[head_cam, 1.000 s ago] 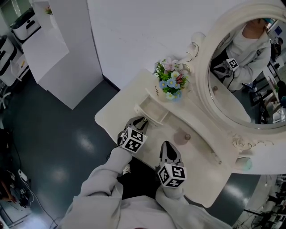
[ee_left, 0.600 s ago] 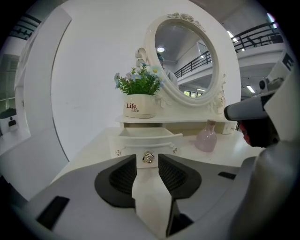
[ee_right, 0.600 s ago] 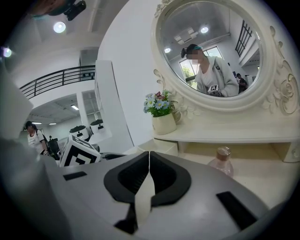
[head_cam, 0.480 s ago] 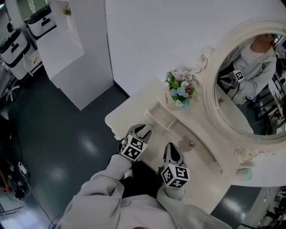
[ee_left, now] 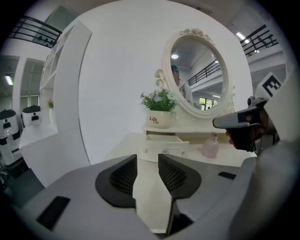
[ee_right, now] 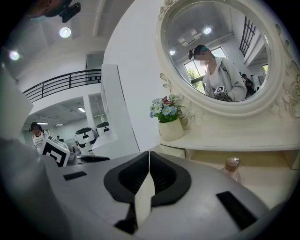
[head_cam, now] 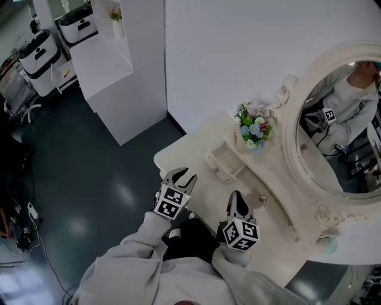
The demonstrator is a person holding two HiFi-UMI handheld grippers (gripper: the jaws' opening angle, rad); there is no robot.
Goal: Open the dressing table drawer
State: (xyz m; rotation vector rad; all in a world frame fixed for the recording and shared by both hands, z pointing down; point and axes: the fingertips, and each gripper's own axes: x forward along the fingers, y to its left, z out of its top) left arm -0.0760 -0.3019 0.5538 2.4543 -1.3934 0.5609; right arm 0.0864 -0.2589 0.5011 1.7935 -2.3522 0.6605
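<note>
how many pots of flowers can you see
2. One flower pot stands on the dressing table's raised shelf beside the mirror; a smaller vase of flowers sits in the white shelf unit far back.

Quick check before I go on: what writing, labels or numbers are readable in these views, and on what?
"Life", with a smaller "Life" beneath it: on the white flower pot, in the left gripper view.
Marker cubes: black-and-white code squares only, no words.
Pink bottle: no label can be made out.
Nothing else readable in any view.
</note>
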